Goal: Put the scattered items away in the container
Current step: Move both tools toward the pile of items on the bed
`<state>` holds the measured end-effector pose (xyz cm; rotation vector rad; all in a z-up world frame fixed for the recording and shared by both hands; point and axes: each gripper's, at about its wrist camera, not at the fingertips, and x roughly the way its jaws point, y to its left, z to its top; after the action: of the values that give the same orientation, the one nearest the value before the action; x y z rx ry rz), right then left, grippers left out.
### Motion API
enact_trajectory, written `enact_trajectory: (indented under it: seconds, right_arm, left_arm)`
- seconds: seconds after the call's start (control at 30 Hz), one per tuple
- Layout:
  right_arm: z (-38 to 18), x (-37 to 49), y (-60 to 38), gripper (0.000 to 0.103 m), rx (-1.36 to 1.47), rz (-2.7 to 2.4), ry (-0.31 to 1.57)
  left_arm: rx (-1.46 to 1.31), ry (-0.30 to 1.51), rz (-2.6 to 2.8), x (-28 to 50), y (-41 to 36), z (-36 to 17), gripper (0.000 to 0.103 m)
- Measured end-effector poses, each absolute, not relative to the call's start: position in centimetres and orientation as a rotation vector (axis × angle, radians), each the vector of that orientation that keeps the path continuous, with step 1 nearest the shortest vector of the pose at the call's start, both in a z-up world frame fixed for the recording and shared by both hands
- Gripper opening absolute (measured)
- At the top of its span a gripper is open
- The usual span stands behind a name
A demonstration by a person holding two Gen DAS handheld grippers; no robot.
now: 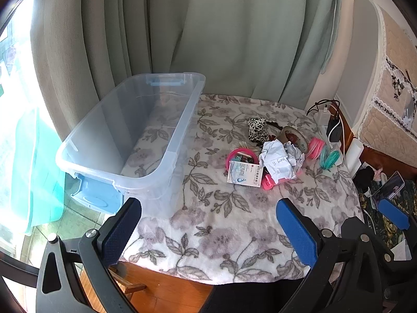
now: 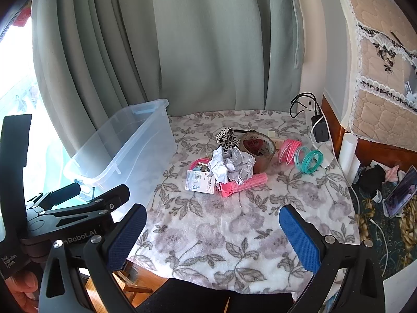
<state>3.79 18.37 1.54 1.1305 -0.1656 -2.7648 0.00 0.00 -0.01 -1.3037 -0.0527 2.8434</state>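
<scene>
On the flower-patterned surface [image 2: 234,224] a clear plastic container [image 1: 125,140] is seen at the left, with nothing inside it, while the scattered items are heaped well apart from it toward the right: crumpled paper [image 2: 232,164], a small white box [image 2: 199,181], a pink hair roller [image 2: 245,184], a roll of tape [image 2: 258,147], a leopard-print piece [image 2: 226,135], and pink rings [image 2: 288,151] and teal rings [image 2: 308,160].

Both the left gripper [image 1: 208,229] and the right gripper [image 2: 212,234] are held above the near edge, jaws spread wide and nothing between them. No item has yet been moved, so the task is judged to be at its first step. An approach to the heap is called for next, probably by the right gripper, with one loose item singled out.
</scene>
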Motion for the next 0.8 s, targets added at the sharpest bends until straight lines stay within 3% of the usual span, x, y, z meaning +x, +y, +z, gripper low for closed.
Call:
enact_trajectory:
  seconds: [0.8]
  right_arm:
    - [2.0,4.3,18.1,0.103,0.940,-2.859,-0.118]
  left_arm:
    - [-1.191,-0.055,2.902,0.9,0.7,-0.4,0.103]
